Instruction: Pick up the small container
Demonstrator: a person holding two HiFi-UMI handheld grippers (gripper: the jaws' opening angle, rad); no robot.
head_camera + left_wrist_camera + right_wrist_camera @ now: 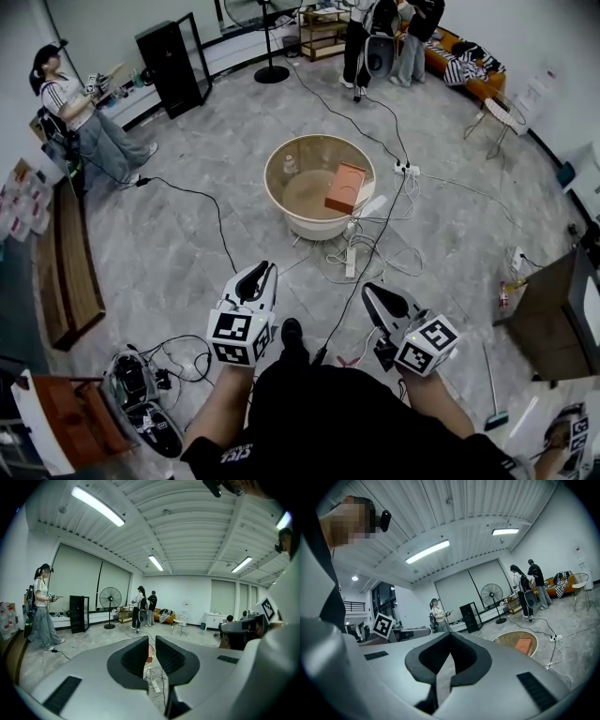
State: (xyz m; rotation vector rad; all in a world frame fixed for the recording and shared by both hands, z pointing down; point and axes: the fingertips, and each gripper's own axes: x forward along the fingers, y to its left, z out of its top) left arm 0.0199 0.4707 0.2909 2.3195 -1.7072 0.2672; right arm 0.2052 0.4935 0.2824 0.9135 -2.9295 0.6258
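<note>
Grey floor point(178, 253) lies open around the round tabletop point(305, 199), cables point(370, 255) strewn by its near edge, while your left tongs point(269, 268) and right tongs point(367, 290) are both closed, empty.

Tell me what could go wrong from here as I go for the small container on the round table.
1. Cables and a power strip lie on the floor before the round table; you could trip on them walking up.
2. The left claw and right claw are both shut and empty; one must open before reaching the small container, or it may knock it over.
3. The orange box shares the table and could get bumped.
</note>
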